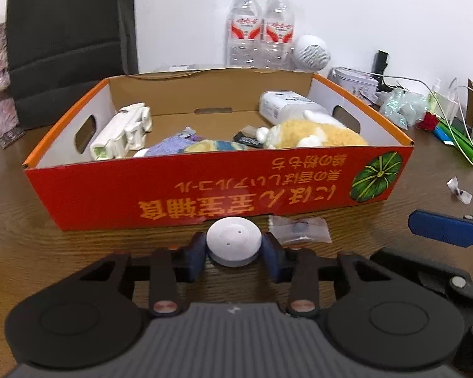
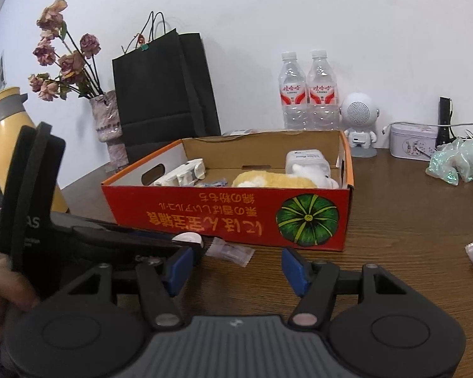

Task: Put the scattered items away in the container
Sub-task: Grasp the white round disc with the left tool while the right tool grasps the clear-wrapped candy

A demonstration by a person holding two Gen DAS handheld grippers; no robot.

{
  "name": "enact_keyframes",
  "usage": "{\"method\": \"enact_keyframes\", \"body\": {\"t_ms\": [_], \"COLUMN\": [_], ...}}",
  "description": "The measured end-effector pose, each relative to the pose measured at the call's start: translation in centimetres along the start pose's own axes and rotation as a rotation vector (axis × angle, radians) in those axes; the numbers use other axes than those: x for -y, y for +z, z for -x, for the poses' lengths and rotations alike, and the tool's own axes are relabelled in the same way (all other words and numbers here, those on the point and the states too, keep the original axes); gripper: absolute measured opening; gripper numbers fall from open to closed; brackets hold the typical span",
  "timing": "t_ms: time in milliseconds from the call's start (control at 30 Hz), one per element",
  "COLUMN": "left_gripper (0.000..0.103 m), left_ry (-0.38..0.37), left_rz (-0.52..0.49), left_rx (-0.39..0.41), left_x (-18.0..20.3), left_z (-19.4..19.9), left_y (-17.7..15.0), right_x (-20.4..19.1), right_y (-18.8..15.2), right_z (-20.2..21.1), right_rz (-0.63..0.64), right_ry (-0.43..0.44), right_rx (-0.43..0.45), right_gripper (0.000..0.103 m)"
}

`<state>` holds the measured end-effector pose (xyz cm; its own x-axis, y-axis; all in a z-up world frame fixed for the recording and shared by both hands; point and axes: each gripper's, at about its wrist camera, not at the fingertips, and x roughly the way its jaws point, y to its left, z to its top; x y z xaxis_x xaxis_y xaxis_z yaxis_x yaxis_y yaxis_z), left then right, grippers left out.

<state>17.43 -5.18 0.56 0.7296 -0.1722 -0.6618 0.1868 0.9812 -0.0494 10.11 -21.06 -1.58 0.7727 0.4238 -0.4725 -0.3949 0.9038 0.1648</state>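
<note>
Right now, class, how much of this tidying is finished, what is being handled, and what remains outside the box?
Done: the plush toy, white foam packing piece and white device lie in the red box. In hand: the left tongs grip a white round disc. Left: a clear packet and a wrapped candy on the table; right tongs open.

Box (image 1: 205,189) wall blocks the way at twelve o'clock, a plastic packet (image 1: 299,228) lies just beside it at one, and bare table (image 1: 378,220) opens out toward two and three.
</note>
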Motion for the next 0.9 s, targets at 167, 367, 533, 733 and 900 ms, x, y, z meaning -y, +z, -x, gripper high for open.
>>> {"method": "enact_keyframes", "body": {"t_ms": [167,367,533,733,900], "left_gripper": [0.039,0.039,0.039,0.039,0.039], "left_ry": [0.033,0.046,0.045,0.047,0.048], "left_rz": [0.069,0.126,0.136,0.103,0.110], "left_rx": [0.013,0.057,0.065,0.068,0.058], "left_x": [-3.7,-6.6,-7.0,-6.4,-6.6], "left_z": [3.2,6.2,6.2,6.6,6.3], "left_y": [-2.6,-5.4,-5.4,-5.4,-5.5], "right_x": [-1.2,-2.1,-2.1,-4.1,-3.9], "right_y": [0.3,1.8,1.9,1.2,2.7], "right_z": [-1.6,-6.4,-8.1,-5.5,-7.9], "right_rz": [0.111,0.207,0.178,0.227,0.239], "right_ry": [0.000,0.007,0.010,0.057,0.036], "right_rx": [-0.065,-0.151,-0.210,-0.206,-0.209], "right_gripper": [0.063,0.060,0.027,0.031,0.033]}}
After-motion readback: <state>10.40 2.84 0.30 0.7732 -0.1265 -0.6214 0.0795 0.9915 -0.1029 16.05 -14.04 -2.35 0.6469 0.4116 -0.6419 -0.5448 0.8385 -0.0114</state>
